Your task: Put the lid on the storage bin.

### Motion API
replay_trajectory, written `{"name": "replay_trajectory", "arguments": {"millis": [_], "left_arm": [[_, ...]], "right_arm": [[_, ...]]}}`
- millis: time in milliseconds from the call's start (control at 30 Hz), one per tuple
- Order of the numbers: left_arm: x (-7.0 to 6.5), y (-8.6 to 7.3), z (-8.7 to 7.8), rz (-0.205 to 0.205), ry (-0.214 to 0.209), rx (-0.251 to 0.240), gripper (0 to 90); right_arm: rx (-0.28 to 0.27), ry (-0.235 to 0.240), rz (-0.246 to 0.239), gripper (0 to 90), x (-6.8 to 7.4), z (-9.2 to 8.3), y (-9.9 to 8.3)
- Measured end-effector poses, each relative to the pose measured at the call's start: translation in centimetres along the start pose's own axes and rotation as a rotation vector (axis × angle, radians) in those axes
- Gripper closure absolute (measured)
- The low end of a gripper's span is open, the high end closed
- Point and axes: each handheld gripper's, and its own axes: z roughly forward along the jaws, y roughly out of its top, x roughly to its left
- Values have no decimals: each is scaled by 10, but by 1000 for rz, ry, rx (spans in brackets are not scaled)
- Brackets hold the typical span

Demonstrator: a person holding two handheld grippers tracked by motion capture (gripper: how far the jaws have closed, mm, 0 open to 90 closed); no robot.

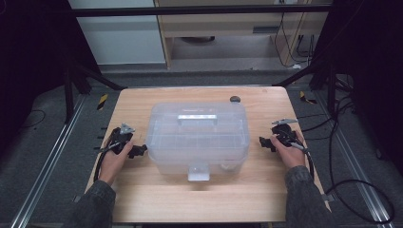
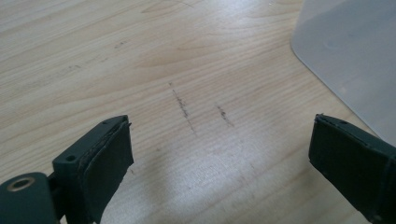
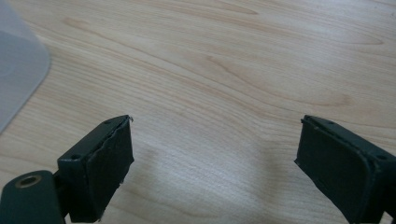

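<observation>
Nearest the high view are the person's two sleeves and hands, one at each side of the wooden table (image 1: 142, 199); the left gripper (image 1: 138, 151) rests just beside the left wall of the clear plastic box (image 1: 197, 135), the right gripper (image 1: 265, 142) just beside its right wall, neither touching it; both stand with jaws wide apart and nothing between them, bare wood showing in each gripper view; this flanking pose looks like readiness to take the box from both sides. The box sits mid-table, lid on, handle (image 1: 197, 118) flat on top, front latch (image 1: 198, 172) facing the person; a small dark knob (image 1: 235, 99) lies behind it; no readable writing anywhere.
</observation>
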Motion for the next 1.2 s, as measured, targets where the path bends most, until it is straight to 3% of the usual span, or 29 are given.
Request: {"name": "replay_trajectory", "arguments": {"millis": [200,567,900,1200], "left_arm": [[6,-2,7,-45,1,-13,53],[12,-5,18,-95,-3,-12,55],[12,-5,20,-89,12,-12,41],[12,-4,21,-96,18,3,0]], "right_arm": [[2,-32,45,104,-5,8,-2],[-1,-38,97,85,-8,18,-4],[-45,-58,104,48,-6,23,-5],[-38,-83,129,25,-2,24,-5]]}}
